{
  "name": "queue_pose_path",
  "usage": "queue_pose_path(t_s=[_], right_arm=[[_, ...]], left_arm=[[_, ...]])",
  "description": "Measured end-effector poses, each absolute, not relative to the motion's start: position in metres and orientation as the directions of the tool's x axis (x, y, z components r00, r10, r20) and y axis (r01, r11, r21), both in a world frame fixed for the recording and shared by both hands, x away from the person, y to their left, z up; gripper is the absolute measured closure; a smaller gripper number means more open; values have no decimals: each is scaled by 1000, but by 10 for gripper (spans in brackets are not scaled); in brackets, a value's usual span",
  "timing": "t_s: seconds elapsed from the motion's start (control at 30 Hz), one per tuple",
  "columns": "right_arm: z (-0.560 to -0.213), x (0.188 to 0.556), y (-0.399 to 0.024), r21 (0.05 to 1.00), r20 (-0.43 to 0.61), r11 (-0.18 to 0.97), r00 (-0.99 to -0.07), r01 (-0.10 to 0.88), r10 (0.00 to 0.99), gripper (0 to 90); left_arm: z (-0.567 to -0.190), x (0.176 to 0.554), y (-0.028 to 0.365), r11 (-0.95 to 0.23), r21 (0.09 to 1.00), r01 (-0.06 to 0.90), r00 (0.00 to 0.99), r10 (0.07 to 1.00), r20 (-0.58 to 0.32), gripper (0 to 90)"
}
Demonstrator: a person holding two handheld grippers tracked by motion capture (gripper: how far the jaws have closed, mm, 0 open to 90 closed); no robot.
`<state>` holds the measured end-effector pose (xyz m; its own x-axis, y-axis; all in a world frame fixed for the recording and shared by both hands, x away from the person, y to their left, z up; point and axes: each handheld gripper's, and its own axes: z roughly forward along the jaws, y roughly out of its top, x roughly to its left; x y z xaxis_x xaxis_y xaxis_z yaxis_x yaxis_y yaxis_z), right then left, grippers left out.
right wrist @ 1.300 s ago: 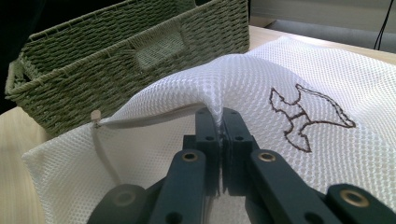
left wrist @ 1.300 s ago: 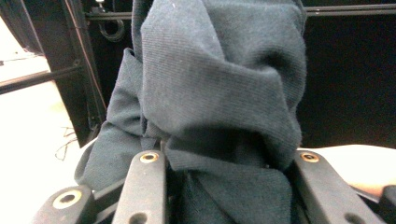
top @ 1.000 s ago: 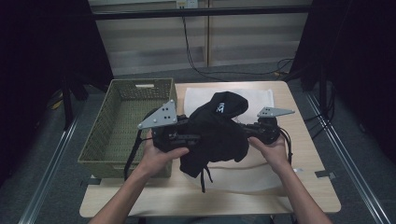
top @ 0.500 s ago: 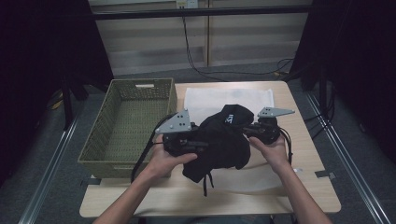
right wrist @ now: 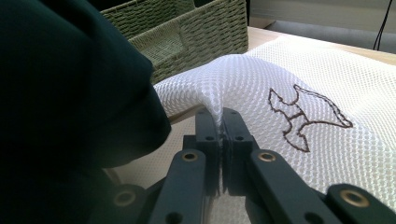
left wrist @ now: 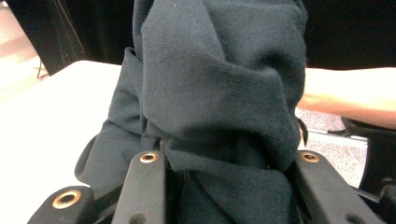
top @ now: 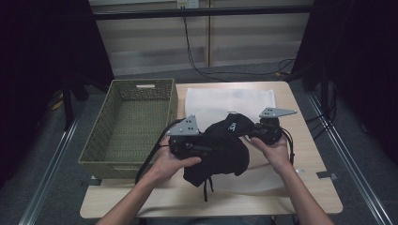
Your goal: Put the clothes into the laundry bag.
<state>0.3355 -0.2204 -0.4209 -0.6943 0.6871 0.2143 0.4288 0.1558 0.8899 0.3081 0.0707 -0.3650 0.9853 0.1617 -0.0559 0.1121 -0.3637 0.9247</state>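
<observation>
A black garment [top: 224,146] hangs bunched over the table between both hands. My left gripper [top: 202,150] is shut on it; in the left gripper view the dark cloth [left wrist: 215,79] bulges up between the two jaws of the left gripper [left wrist: 229,158]. My right gripper [top: 256,134] is shut on a pinched fold of the white mesh bag [top: 225,99]. In the right gripper view its jaws [right wrist: 220,114] press together on the mesh bag [right wrist: 289,79], which bears a dark stitched emblem. The black garment [right wrist: 60,84] looms at the left there.
A green woven basket [top: 143,83] stands empty at the table's left, also the basket [right wrist: 201,28] behind the mesh. The wooden table [top: 309,154] shows bare at the right. A person's forearm [left wrist: 350,93] crosses the left gripper view. Cables run along the floor behind.
The left gripper has carried the black garment to the right, closer to the right gripper and over the mesh bag. The right gripper has stayed in place on the mesh.
</observation>
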Motion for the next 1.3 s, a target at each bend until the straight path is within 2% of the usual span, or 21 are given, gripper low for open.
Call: queue_pose_path(t_s=[0.23, 0.83, 1.3], right_arm=[[-421, 336, -220, 887, 215, 160, -694, 433, 688, 873], [-422, 336, -219, 886, 213, 165, -696, 433, 686, 873], [-420, 335, -219, 889, 210, 163, -698, 427, 685, 873]], left_arm=[[-372, 313, 71, -400, 907, 129, 984, 165, -67, 626], [-406, 321, 56, -585, 796, 156, 986, 136, -93, 624], [-427, 317, 34, -655, 734, 178, 983, 143, -110, 619]])
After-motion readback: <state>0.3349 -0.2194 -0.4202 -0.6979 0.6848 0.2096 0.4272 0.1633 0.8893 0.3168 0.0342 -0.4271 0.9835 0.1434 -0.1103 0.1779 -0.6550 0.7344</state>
